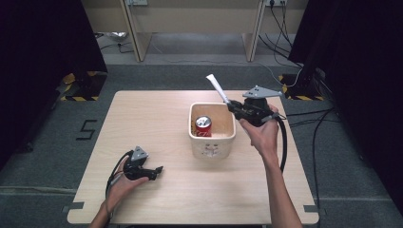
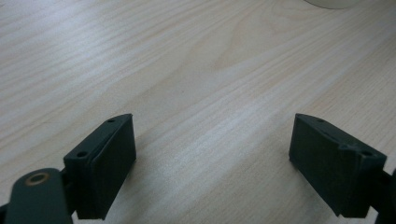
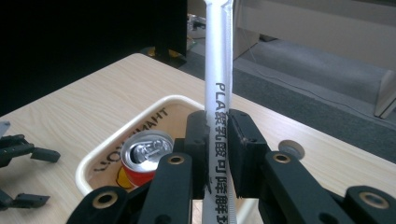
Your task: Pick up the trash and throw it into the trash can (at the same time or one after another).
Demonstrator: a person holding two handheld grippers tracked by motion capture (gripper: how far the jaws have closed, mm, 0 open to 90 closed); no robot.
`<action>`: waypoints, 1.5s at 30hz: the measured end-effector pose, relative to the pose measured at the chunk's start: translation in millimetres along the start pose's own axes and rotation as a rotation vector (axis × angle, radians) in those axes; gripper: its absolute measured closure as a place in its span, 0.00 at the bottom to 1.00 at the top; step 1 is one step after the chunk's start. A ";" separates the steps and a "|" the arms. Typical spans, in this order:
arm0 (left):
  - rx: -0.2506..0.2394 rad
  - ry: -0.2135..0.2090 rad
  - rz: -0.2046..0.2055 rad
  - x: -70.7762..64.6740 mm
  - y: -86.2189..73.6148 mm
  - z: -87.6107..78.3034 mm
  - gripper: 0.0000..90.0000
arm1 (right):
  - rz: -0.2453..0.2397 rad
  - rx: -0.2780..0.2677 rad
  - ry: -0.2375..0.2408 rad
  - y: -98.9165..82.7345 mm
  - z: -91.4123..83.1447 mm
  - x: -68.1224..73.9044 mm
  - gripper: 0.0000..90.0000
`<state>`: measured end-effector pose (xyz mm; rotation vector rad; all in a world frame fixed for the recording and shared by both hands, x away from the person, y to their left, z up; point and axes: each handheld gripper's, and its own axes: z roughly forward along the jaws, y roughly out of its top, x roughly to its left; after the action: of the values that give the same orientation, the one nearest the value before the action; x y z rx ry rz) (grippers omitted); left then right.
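Forearms enter the high view from the bottom edge: the left tongs (image 1: 158,169) rest low on the tabletop (image 1: 142,118), well apart from the tub (image 1: 212,140), while the right tongs (image 1: 230,104) are raised at the tub's far right rim, clamped on a wrapped straw (image 1: 216,87) that slants up and away over the tub. A can (image 1: 203,126) stands upright inside the tub, toward its left side. Seen from the left tongs' camera, their jaws stand wide apart with nothing between them, only bare tabletop (image 2: 196,70) ahead. From the right tongs' camera, the jaws pinch the straw (image 3: 218,60) partway along its length, so a long stretch sticks up past them; the can (image 3: 146,156) sits below and to the left, its lid looking already opened, the tub rim (image 3: 140,108) curving round it. The grip is thin and off-centre, so I judge the straw could swivel or slip in the pads if swung quickly. Its paper sleeve also appears unbroken, so it cannot yet go into the can.
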<state>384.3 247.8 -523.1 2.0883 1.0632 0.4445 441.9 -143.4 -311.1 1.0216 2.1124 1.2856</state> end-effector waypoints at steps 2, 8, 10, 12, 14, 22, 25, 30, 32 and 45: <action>0.000 0.000 0.000 0.0 0.0 0.0 0.16 | -0.003 -0.001 0.005 1.3 2.5 0.8 0.88; 0.000 -0.001 -0.001 0.1 0.0 0.0 0.16 | 0.008 0.003 0.028 9.7 19.6 5.5 0.88; 0.000 0.000 0.000 0.1 0.0 0.0 0.16 | 0.007 0.005 0.029 10.8 22.0 5.9 0.88; 0.000 0.000 -0.001 0.1 0.0 0.0 0.16 | 0.013 0.006 0.030 13.9 29.9 6.2 0.88; -0.001 0.000 -0.001 0.1 0.0 0.0 0.16 | 0.011 0.008 0.029 15.1 32.9 6.6 0.88; -0.002 0.000 -0.001 0.1 -0.1 0.0 0.16 | 0.008 0.029 0.042 27.0 60.2 10.0 0.88; -0.002 0.000 -0.002 0.1 -0.1 0.0 0.16 | 0.012 0.029 0.051 29.6 66.0 10.5 0.88; -0.001 -0.001 0.000 0.2 0.0 0.0 0.16 | 0.018 0.035 0.055 29.2 74.6 10.2 0.88; 0.000 -0.001 0.000 0.2 0.0 0.0 0.16 | 0.024 0.036 0.058 28.9 77.8 9.5 0.88; 0.001 -0.003 -0.002 0.4 0.0 -0.2 0.16 | 0.036 0.047 0.087 29.5 103.3 12.2 0.87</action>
<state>384.4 248.2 -523.0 2.0881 1.0638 0.4400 517.4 -68.8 -332.0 1.0456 2.2078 1.3262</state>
